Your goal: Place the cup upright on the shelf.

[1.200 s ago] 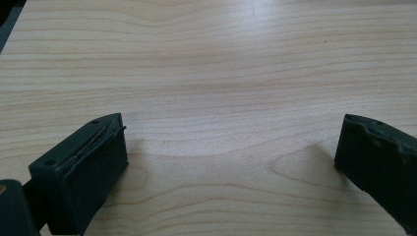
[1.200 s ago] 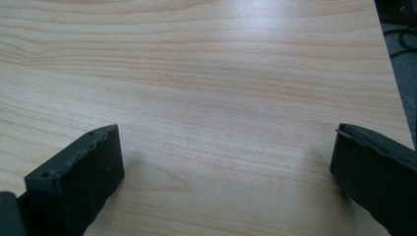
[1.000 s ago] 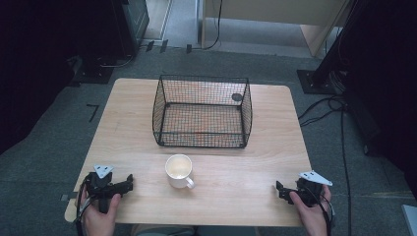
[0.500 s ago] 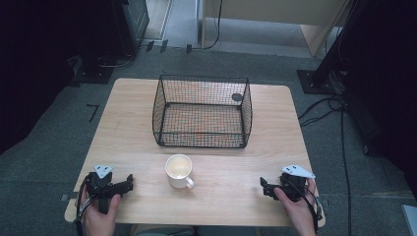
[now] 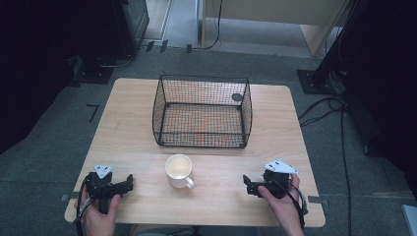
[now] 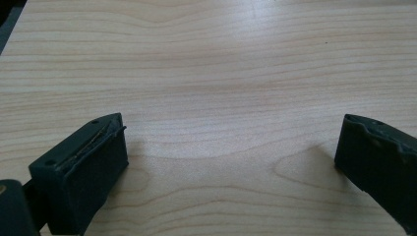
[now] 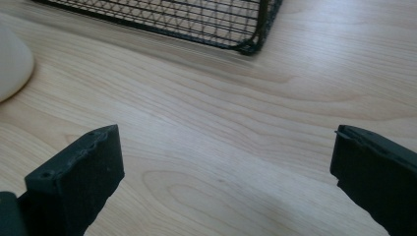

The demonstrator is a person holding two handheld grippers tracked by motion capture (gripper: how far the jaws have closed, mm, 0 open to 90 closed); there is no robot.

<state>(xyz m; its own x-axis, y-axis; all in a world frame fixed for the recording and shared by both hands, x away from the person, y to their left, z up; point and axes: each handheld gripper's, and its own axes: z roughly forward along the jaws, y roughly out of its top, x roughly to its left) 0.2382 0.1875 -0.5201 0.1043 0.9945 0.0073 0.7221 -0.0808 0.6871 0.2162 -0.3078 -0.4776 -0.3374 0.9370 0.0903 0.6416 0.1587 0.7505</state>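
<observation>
My L claw (image 5: 127, 184) & R claw (image 5: 249, 186) both spread over pale grained wood table (image 5: 221, 196); wire-mesh basket (image 5: 202, 112), glossy mug (image 5: 179, 170) cut off R view.

Right tongs (image 5: 250, 186): position changed. One second back, at the table's (image 5: 295, 128) near right corner close to its right edge; now further inward, nearer the cream mug (image 5: 179, 170), still apart from it. Holding hand (image 5: 282, 201) displaced likewise. Jaws wide apart over bare wood, with the wire basket's (image 7: 216, 24) corner ahead in the right gripper view.
</observation>
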